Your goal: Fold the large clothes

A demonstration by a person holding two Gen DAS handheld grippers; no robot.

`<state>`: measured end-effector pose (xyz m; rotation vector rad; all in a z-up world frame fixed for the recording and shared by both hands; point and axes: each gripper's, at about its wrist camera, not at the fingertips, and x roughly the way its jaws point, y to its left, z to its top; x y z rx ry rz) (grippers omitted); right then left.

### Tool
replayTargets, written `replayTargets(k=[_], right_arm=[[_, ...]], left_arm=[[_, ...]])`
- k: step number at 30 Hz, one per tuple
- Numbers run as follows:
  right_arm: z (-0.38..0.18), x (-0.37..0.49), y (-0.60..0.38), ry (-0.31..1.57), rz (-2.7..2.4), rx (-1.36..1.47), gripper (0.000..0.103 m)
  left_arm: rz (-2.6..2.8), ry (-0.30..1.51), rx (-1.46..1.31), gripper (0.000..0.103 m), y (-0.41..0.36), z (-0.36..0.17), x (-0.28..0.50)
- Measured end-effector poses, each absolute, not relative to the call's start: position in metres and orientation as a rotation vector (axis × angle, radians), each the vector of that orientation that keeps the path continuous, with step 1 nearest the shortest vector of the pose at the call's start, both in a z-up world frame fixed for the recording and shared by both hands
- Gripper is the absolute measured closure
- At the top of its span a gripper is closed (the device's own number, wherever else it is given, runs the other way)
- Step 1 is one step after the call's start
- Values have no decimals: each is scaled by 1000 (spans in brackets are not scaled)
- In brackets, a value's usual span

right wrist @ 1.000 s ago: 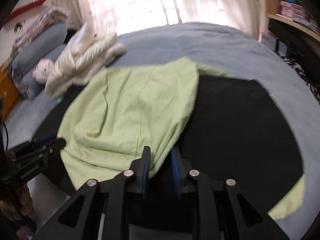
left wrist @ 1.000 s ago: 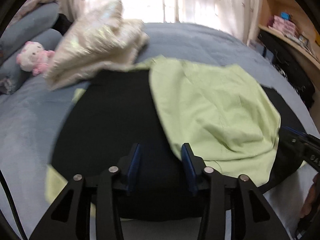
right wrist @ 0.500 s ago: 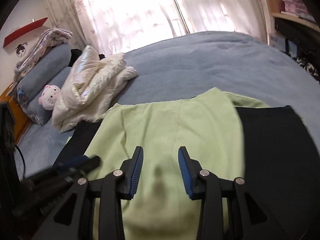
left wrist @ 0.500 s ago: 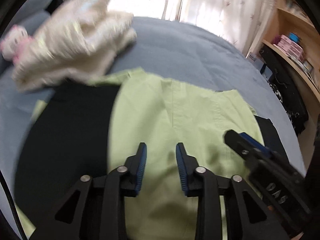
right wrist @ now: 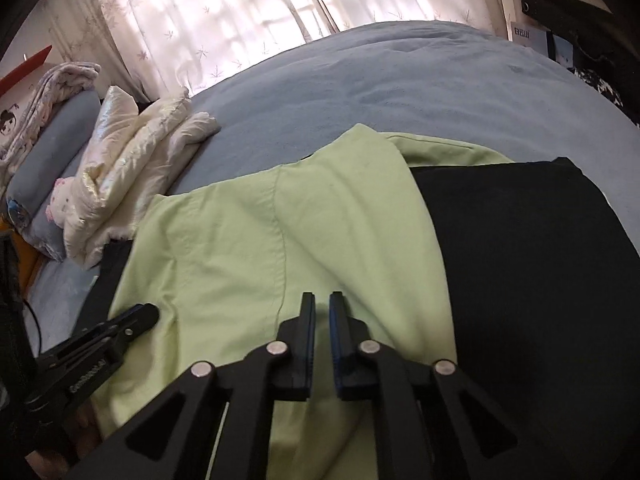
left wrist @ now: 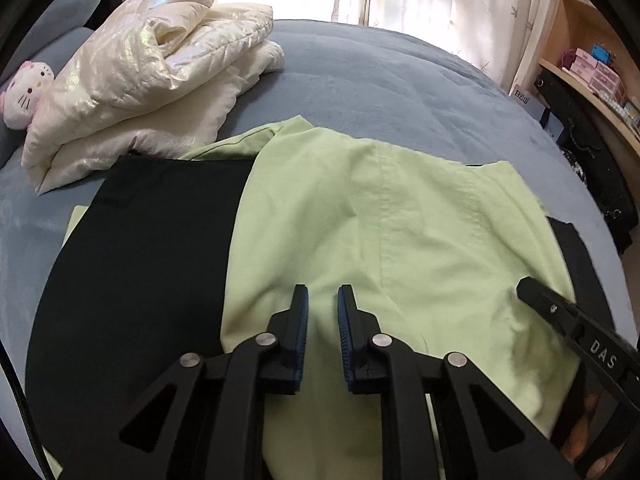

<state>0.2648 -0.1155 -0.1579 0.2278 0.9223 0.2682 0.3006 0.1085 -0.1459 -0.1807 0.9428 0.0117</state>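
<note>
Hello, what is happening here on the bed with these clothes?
A person is folding a large light green cotton garment that lies over a flat black board on a blue bed. The left gripper and the right gripper both hover over the green cloth near its close edge, jaws closing, with nothing visibly pinched yet. A folded cream padded jacket lies further back.

black board (left wrist: 132, 264) mostly hidden under the green garment (left wrist: 380, 240) (near edge cut off below).
</note>
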Motion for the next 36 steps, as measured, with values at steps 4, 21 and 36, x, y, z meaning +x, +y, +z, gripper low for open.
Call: replayTargets(k=[4,21,36], right_arm=[[-144,241,-114,913,297,257,69],[-160,160,-96,933,305,156,62],[-113,99,-102,885,340,220,62]], left_arm=[[-10,940,-179,89,102,-132,277],[-4,953,-167,88,85,-147,205],[-20,963,-210,80,98,-102,150]])
